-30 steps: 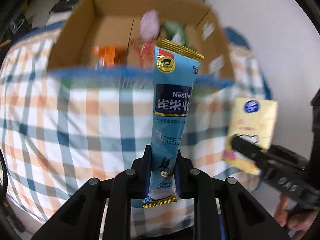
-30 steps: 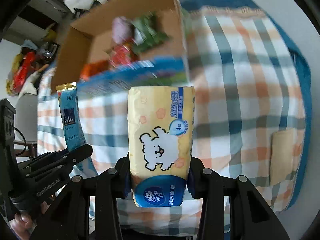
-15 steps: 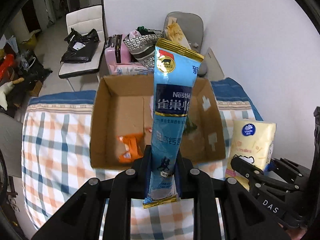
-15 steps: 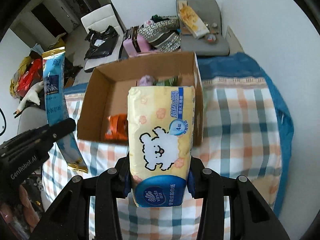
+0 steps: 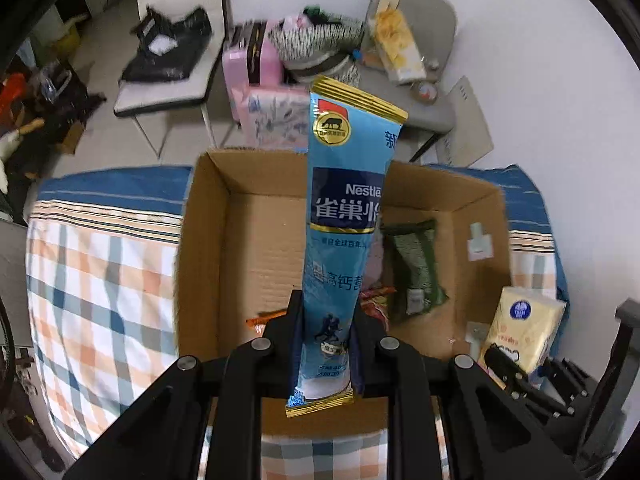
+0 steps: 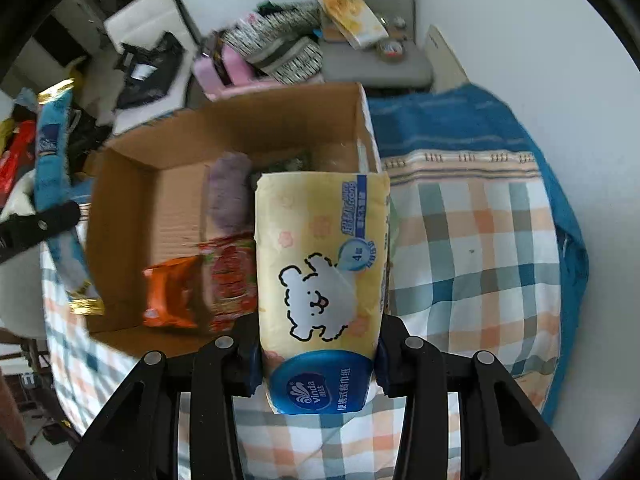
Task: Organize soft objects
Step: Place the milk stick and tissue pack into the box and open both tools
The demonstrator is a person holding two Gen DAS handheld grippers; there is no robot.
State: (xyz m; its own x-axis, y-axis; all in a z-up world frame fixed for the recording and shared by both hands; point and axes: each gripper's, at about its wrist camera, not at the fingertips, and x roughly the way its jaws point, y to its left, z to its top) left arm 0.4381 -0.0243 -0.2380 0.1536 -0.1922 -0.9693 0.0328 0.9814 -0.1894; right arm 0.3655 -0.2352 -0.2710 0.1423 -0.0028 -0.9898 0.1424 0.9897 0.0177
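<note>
Both grippers have advanced from the bed's near edge to above the cardboard box [image 5: 208, 240]. Left gripper [image 5: 325, 344] fingers clamp the blue sachet [image 5: 344, 216]; right gripper [image 6: 318, 364] fingers clamp the tissue pack [image 6: 320, 264]. Release into the box appears imminent.

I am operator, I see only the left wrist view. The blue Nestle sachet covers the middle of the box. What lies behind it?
Observer: In the right wrist view a purple soft object lies in the cardboard box, near its far wall.
Operator: And near the front wall?
Observer: An orange packet lies there, with a red packet touching its right side.
Operator: What is printed on the yellow tissue pack?
Observer: The right hand-held gripper is shut on the tissue pack; its face shows a white cartoon dog.
</note>
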